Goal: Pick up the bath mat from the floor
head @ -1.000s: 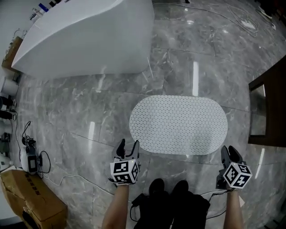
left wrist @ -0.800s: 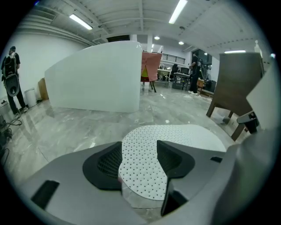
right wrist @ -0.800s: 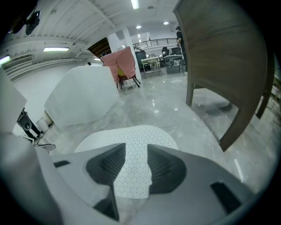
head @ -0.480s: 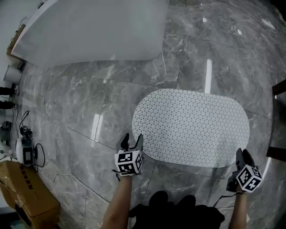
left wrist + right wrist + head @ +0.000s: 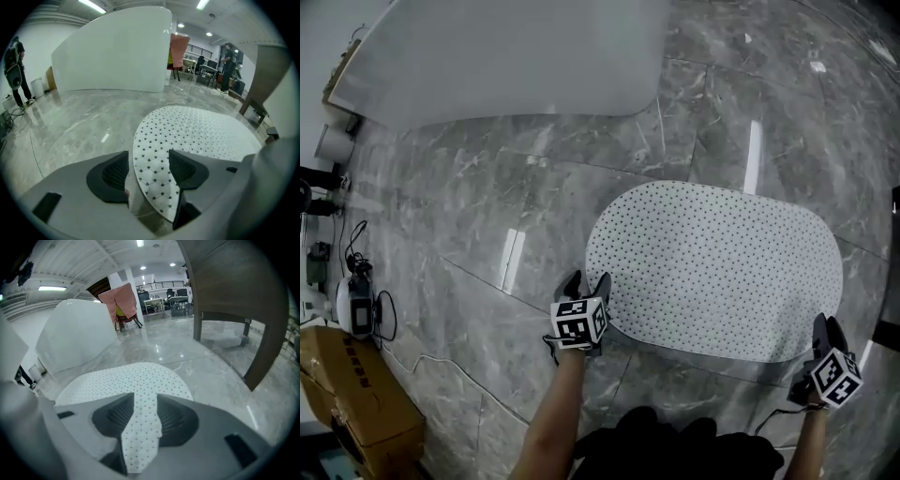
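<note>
This looks like a big open work hall with a bathroom corner staged in it. A white bathtub point(image 5: 506, 56) and a dotted bath mat point(image 5: 722, 262) sit on a wide, polished grey marble floor point(image 5: 487, 216). Strip lights point(image 5: 91, 5) line a high ceiling. Desks point(image 5: 161, 303) and standing people point(image 5: 228, 61) fill the far end below a railed upper level point(image 5: 159, 285). A cardboard box point(image 5: 356, 394) and loose cables point(image 5: 390, 330) lie at the edge.

The person is wearing black clothing point(image 5: 675, 452), which is showing as a dark, rumpled mass at six o'clock in the head view. Two rounded black shoe toes point(image 5: 642, 418) are poking from its upper edge. A thin dark cable point(image 5: 772, 423) is running beside it at five o'clock.
</note>
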Motion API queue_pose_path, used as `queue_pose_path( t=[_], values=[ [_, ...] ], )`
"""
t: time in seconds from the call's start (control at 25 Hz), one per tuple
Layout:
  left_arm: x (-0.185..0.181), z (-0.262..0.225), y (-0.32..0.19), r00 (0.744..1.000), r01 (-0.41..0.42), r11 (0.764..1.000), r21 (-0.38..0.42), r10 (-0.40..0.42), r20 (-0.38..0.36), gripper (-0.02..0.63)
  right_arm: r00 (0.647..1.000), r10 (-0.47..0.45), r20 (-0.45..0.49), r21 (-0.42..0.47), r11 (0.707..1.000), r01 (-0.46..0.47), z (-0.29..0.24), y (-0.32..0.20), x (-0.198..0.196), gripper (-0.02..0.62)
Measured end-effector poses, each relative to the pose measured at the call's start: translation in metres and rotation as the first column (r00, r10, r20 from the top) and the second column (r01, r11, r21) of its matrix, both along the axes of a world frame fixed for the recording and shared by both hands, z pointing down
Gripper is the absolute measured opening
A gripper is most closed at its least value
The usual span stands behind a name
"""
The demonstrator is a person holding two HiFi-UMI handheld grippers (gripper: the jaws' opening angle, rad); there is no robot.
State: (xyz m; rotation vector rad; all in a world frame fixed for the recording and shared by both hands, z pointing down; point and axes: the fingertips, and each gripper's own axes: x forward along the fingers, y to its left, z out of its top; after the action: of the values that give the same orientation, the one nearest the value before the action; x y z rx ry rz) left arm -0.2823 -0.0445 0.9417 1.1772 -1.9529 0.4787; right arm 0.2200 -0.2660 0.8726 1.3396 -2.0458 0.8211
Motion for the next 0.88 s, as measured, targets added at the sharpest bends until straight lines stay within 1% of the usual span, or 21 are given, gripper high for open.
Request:
queue_pose_path(
  t=[0.24,0.36,0.52,0.72,0.8,0.84,0.88],
  values=[
    [-0.004,0.018,0.003,0.998,0.022,0.998,-0.054,-0.025,-0.051,0.262,1.000,0.016,-0.007,0.006,1.000,-0.016,0.005,-0.006,0.006,0.153],
    [-0.004,0.020,0.003,0.998,0.030,0.998,-0.064,-0.034,-0.057,0.262,1.000,0.022,-0.010,0.002,1.000,-0.022,0.010,-0.007,0.012,0.152],
    [-0.002,0.021,0.002,0.998,0.013,0.997,-0.081,-0.018,-0.063,0.249,1.000,0.027,-0.009,0.002,1.000,-0.027,0.011,-0.008,0.013,0.152],
    [-0.001,0.019,0.001,0.998,0.007,0.996,-0.093,-0.012,-0.054,0.199,0.998,0.058,0.003,-0.003,0.998,-0.058,0.013,-0.009,0.020,0.152],
    [0.002,0.019,-0.001,0.998,-0.008,0.995,-0.100,0.002,-0.058,0.184,0.998,0.063,0.000,-0.008,0.998,-0.063,0.014,-0.008,0.023,0.152],
    [0.006,0.020,-0.004,0.998,-0.026,0.994,-0.108,0.021,-0.052,0.150,0.998,0.065,-0.009,-0.007,0.998,-0.065,0.015,-0.007,0.026,0.152],
    [0.010,0.022,-0.007,0.998,-0.054,0.991,-0.122,0.050,-0.035,0.094,0.997,0.070,-0.020,-0.003,0.998,-0.070,0.015,-0.006,0.030,0.152]
  ],
)
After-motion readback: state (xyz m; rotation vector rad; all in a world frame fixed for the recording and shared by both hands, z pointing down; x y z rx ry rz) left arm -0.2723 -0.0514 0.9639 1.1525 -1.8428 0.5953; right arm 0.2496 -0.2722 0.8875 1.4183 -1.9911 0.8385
